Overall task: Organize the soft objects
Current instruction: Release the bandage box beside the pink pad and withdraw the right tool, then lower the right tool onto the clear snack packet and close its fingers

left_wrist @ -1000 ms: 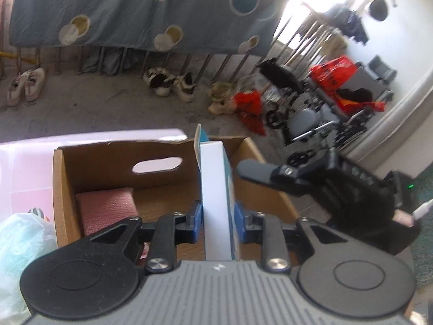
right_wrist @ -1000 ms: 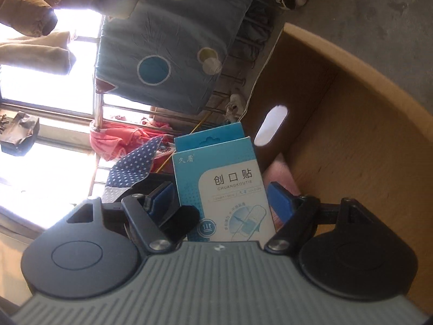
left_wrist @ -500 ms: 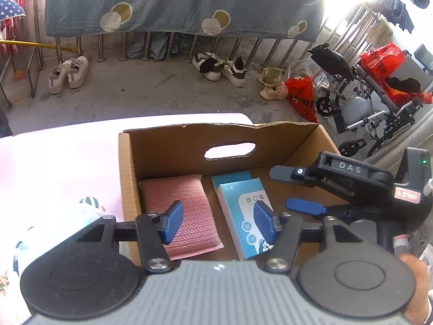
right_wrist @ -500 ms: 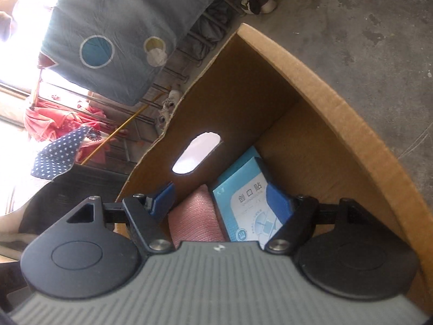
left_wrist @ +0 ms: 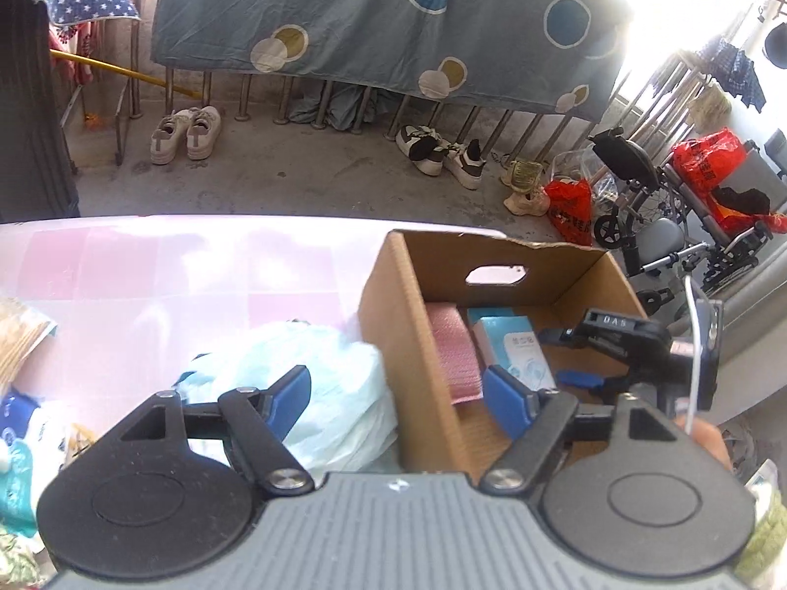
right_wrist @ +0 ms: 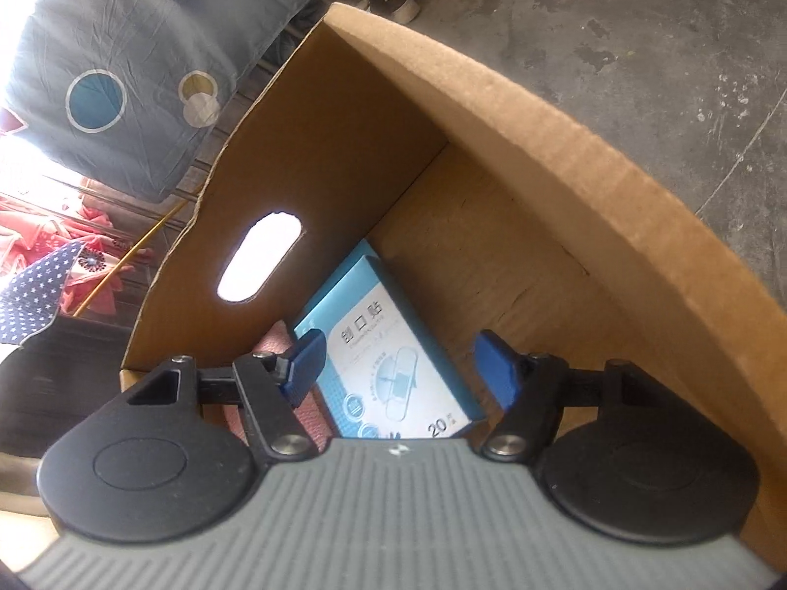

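A blue-and-white plaster box (right_wrist: 388,359) lies flat on the floor of the cardboard box (right_wrist: 565,157), near its handle-hole wall. A pink ribbed cloth (left_wrist: 452,349) lies just beside it, against the box's side wall.

Left tool (left_wrist: 396,396) opening, right tool (right_wrist: 398,361) closing (both empty).

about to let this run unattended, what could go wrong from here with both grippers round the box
1. The right gripper is closing low inside the cardboard box over the blue bandage box; it could drag it against the pink cloth.
2. The left gripper, opening, straddles the box's near wall; a finger could catch it.
3. It might snag the pale plastic bag too.
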The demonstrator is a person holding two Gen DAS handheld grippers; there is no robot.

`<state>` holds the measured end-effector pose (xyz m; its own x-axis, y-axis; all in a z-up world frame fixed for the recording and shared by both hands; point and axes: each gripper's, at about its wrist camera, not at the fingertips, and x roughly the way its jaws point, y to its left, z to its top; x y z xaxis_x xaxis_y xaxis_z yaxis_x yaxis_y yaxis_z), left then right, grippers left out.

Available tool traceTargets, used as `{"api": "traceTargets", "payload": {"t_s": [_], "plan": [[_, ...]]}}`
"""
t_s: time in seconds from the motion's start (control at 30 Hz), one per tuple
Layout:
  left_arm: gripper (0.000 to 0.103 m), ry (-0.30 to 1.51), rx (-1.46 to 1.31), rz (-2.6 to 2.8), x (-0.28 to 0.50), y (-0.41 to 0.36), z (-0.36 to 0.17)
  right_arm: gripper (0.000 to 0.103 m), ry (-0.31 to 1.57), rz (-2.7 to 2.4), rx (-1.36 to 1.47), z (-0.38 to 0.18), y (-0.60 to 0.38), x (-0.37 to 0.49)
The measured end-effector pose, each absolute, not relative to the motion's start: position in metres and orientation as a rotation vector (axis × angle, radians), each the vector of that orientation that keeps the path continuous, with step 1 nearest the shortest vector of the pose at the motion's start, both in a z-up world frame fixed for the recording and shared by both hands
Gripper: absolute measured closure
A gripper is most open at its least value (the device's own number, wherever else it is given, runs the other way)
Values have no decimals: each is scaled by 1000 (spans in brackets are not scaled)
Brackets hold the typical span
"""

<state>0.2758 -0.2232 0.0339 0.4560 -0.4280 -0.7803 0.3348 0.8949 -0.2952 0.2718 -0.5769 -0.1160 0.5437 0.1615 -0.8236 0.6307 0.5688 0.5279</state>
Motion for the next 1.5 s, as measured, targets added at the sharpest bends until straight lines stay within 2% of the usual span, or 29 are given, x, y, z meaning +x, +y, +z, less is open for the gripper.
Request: {"api": "traceTargets", "payload": {"t_s": [0.07,0.3,0.6,0.87,1.07,1.3,1.5], "plan": [[24,987,-60,-442,263,-206,32,46,974,-328,966,-125,-574,280],[19,973,67,-338,223,-162,24,52,1019,-218,861,-134,-536,314],[15,896,163,-246,187,-133,28,45,1015,-226,743,-117,-508,331],[12,826,202,-193,155,-108,39,39,905,-164,654,-48,-487,312],[11,782,188,-77,128,-62,33,34,846,30,618,8,-452,269],[11,780,150,122,119,4,17,31,882,318,607,39,-343,266],[11,728,185,143,146,27,14,29,966,525,679,31,-239,308]]}}
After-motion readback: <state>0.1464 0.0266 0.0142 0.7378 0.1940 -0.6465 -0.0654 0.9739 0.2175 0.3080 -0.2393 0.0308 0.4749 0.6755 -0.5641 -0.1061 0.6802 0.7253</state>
